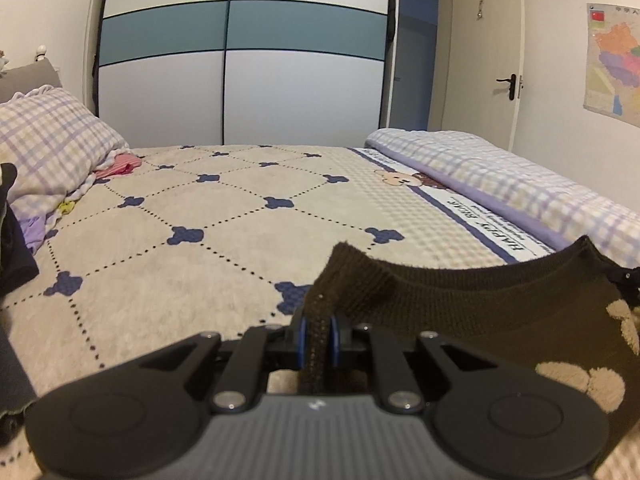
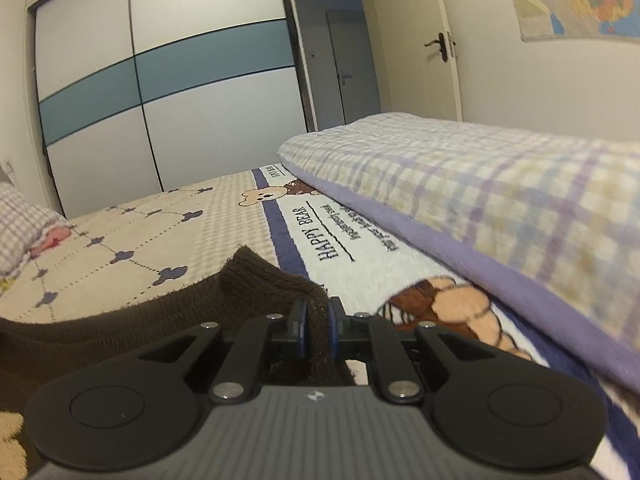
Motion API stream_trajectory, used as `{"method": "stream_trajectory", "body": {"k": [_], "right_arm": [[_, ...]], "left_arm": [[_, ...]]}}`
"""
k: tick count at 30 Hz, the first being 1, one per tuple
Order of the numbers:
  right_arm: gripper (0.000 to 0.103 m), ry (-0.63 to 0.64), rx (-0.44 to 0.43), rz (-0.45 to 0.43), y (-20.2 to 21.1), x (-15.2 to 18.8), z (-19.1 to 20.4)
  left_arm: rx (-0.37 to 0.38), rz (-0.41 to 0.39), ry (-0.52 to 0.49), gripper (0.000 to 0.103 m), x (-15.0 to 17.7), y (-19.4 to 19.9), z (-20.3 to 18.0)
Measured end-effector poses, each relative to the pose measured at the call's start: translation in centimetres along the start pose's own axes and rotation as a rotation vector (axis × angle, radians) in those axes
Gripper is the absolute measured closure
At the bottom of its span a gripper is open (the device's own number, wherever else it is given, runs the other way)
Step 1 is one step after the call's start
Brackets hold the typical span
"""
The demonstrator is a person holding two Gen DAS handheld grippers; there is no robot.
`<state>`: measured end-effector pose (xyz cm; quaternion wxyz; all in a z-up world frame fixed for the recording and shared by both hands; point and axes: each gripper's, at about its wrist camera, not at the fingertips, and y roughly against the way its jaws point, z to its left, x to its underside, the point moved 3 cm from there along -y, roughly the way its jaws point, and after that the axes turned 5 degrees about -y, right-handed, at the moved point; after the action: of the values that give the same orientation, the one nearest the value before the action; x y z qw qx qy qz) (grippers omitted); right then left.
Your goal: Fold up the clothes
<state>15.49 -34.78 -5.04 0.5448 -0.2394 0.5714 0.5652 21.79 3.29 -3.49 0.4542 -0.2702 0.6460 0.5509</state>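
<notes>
Pinching the brown knit sweater (image 1: 460, 300) by one edge, left gripper (image 1: 318, 338) and right gripper (image 2: 318, 334) jaws clamp narrow; thick knit could slip free, dropping onto the bed (image 1: 200, 240) ahead.

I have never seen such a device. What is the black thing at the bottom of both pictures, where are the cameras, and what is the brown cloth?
There is no robot here. A person holds one hand tool in each hand, and each tool has two fingers that pinch. A wide-angle camera sits on each tool and looks forward along its fingers, so the black body at the bottom is the tool itself. One picture comes from the left gripper, the other from the right gripper.

Both are shut on the same brown knitted garment, each at one end of an edge, which runs between them. It has beige bear shapes on it.

Below is a bed with a beige patterned bedspread, a checked pillow and a folded checked quilt. Behind stands a wardrobe.
</notes>
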Motion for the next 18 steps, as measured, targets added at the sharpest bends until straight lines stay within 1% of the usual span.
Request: {"method": "stream_trajectory", "body": {"k": [5,11,15,18], "right_arm": [[0.091,0.039,0.017,0.005,-2.4,-0.3,0.7],[0.091,0.055,0.032,0.040,-4.9,0.1,0.9],[0.090,0.045,0.041,0.079,-6.3,0.8,0.6],[0.090,0.034,0.041,0.111,-7.2,1.4,0.2]], "left_arm": [[-0.016,0.029,0.007,0.090,0.0,-2.8,0.2],[-0.026,0.060,-0.006,0.090,0.0,-5.4,0.3],[-0.032,0.089,-0.021,0.090,0.5,-6.8,0.2],[-0.037,0.096,-0.027,0.088,1.1,-7.6,0.2]]}}
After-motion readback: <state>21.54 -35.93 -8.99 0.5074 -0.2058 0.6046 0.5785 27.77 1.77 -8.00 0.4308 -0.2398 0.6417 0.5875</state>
